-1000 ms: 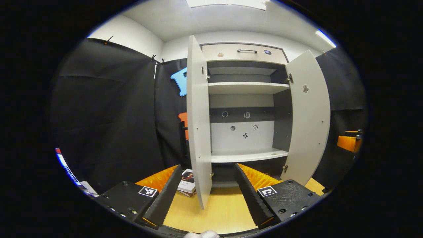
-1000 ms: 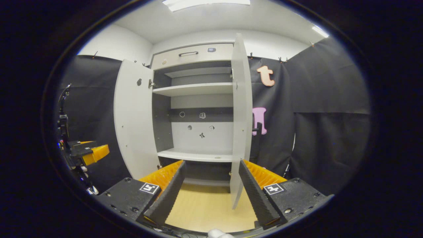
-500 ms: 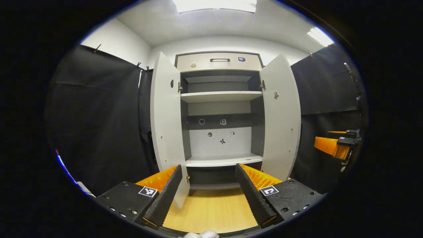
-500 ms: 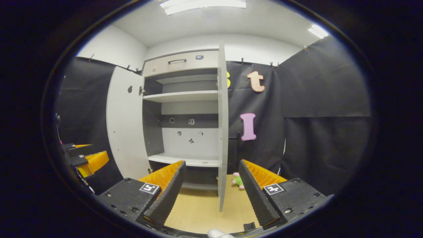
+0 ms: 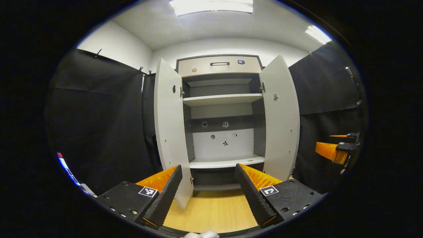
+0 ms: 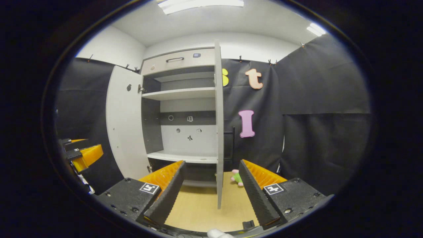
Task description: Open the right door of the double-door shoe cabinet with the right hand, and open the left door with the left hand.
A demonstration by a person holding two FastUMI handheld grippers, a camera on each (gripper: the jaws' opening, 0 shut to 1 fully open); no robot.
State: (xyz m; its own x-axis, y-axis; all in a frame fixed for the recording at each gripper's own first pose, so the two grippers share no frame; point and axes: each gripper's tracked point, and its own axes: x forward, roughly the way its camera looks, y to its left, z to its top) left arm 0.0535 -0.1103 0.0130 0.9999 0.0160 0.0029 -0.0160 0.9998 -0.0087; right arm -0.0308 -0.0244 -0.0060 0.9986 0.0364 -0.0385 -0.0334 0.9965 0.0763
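Observation:
The pale grey shoe cabinet (image 5: 220,65) stands ahead with both doors swung out. In the left gripper view its left door (image 5: 170,132) and right door (image 5: 282,122) frame bare shelves (image 5: 222,99). My left gripper (image 5: 209,198) is open, held back from the cabinet with nothing between its fingers. In the right gripper view the right door (image 6: 218,132) shows edge-on and the left door (image 6: 124,125) stands wide. My right gripper (image 6: 211,198) is open and holds nothing. The other gripper appears at the far right (image 5: 335,150) and far left (image 6: 82,155).
A light wooden floor (image 5: 214,211) runs up to the cabinet. A drawer with a dark handle (image 5: 219,63) tops the cabinet. A small pink and green toy (image 6: 236,177) lies on the floor to the right of the right door. Black cloth walls close both sides.
Both grippers have drawn back from the doors and turned. The left gripper view has swung from the left door's edge to face the cabinet squarely. The toy came into the right gripper view.

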